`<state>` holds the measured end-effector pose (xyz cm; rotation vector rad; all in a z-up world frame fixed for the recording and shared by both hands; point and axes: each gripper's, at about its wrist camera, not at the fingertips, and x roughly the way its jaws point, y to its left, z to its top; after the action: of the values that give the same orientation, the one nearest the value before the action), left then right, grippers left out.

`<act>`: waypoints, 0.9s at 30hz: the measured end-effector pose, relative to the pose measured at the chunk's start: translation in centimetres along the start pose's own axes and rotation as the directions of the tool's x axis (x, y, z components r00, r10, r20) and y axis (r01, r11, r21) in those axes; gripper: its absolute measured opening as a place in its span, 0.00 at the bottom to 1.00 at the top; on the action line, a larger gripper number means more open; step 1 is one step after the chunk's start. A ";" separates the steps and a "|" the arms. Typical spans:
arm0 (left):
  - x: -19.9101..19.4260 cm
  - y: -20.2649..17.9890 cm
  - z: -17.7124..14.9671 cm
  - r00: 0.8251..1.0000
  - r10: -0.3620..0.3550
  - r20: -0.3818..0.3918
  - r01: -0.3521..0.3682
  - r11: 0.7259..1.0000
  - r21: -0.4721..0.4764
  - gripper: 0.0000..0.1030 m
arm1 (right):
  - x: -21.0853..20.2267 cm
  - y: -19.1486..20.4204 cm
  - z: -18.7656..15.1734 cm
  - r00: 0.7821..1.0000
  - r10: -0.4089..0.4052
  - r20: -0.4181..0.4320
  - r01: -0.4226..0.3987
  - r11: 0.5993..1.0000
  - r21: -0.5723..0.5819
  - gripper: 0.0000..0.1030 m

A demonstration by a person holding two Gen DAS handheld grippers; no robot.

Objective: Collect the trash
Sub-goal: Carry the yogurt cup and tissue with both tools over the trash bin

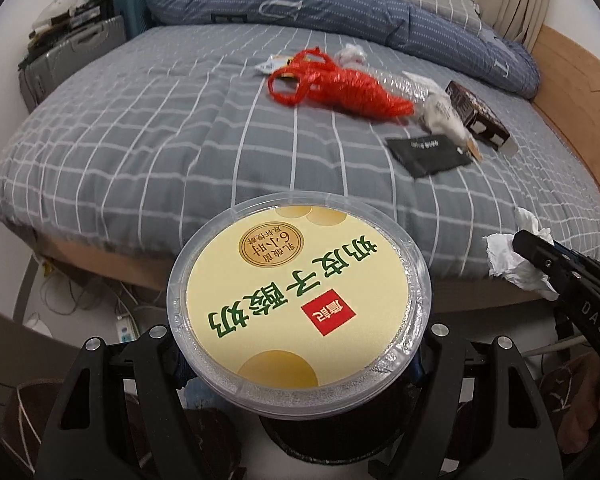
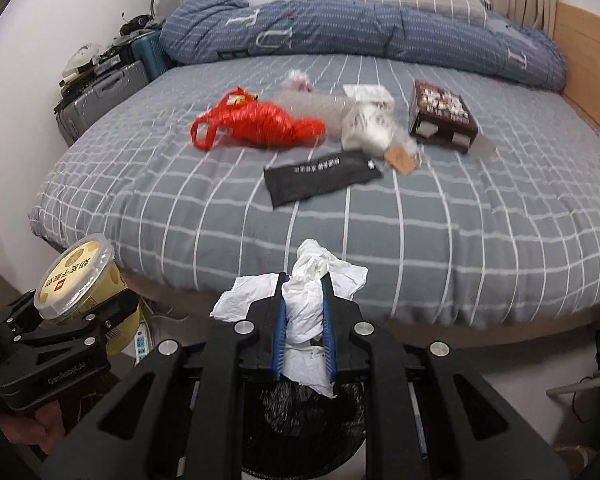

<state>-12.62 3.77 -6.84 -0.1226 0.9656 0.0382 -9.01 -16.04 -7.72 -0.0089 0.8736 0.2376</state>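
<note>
Your bed (image 2: 380, 232) still carries trash toward its far half: a red plastic bag (image 2: 260, 124) near the middle, a dark box (image 2: 440, 116) toward the right edge, and a black packet (image 2: 320, 178) nearer the front edge. Below your right gripper (image 2: 304, 308) sits a bin lined with a black bag (image 2: 300, 412), off the bed's front edge. Your left gripper (image 1: 296, 340) has its fingers spread around a yellow-lidded yogurt tub (image 1: 300, 304), and the right fingers pinch a crumpled white tissue (image 2: 308, 304).
</note>
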 end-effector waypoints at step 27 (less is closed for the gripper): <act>4.0 0.0 -5.8 0.988 0.017 -0.156 -0.013 1.000 0.028 0.71 | 3.9 -0.3 -7.3 0.979 0.006 -0.206 0.005 0.999 0.052 0.14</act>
<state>-15.07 2.97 -13.33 -0.0948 1.1235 0.0295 -12.11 -16.31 -15.40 0.0158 1.0860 0.2166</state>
